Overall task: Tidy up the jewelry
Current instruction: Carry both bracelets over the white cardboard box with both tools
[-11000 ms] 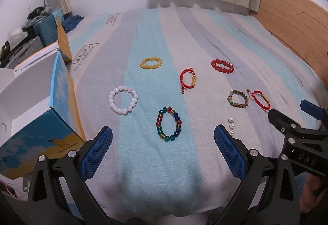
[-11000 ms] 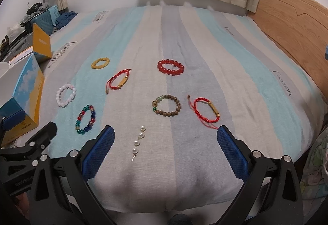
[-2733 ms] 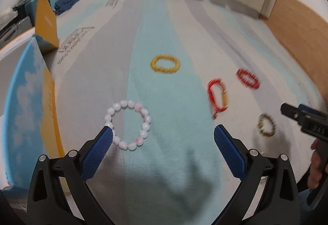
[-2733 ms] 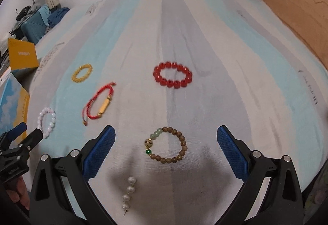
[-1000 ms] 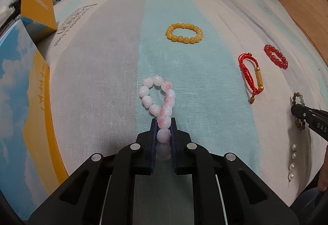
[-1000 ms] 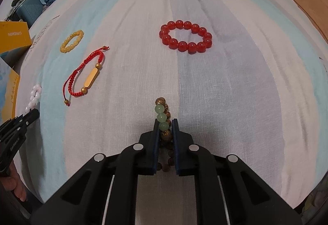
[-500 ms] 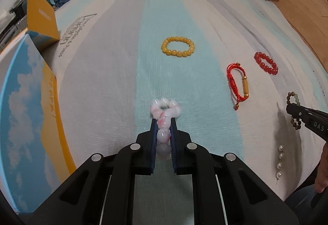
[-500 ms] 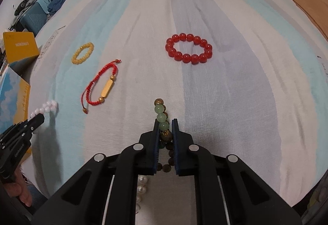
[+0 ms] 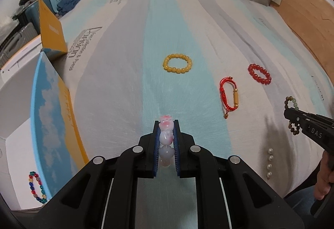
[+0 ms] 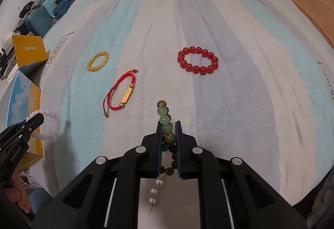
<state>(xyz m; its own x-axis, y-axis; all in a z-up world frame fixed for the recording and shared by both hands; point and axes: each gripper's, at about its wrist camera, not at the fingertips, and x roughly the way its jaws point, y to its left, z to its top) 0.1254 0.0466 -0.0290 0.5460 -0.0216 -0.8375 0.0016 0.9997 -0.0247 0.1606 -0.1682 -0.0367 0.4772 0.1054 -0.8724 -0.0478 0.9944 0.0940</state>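
Observation:
My left gripper (image 9: 166, 124) is shut on a white and pink bead bracelet (image 9: 166, 137) and holds it above the striped bed sheet (image 9: 129, 74). My right gripper (image 10: 168, 124) is shut on a brown wooden bracelet with green beads (image 10: 163, 118), lifted off the sheet. In the left wrist view the right gripper (image 9: 292, 113) shows at the right with the brown bracelet (image 9: 291, 101). In the right wrist view the left gripper (image 10: 34, 121) shows at the left with the white bracelet (image 10: 49, 124). A multicoloured bead bracelet (image 9: 36, 187) lies in the open box (image 9: 48, 108).
On the sheet lie a yellow bead bracelet (image 9: 177, 63), a red cord bracelet with a gold tube (image 9: 229, 96), a red bead bracelet (image 10: 197, 63) and a short pearl string (image 9: 270, 163). A wooden headboard (image 9: 309, 3) stands at the right. Clutter and a suitcase (image 10: 39, 18) sit at the far left.
Both grippers have lifted their bracelets higher off the sheet. The white bracelet now hangs bunched in the left jaws. The box with the multicoloured bracelet has come into the left view.

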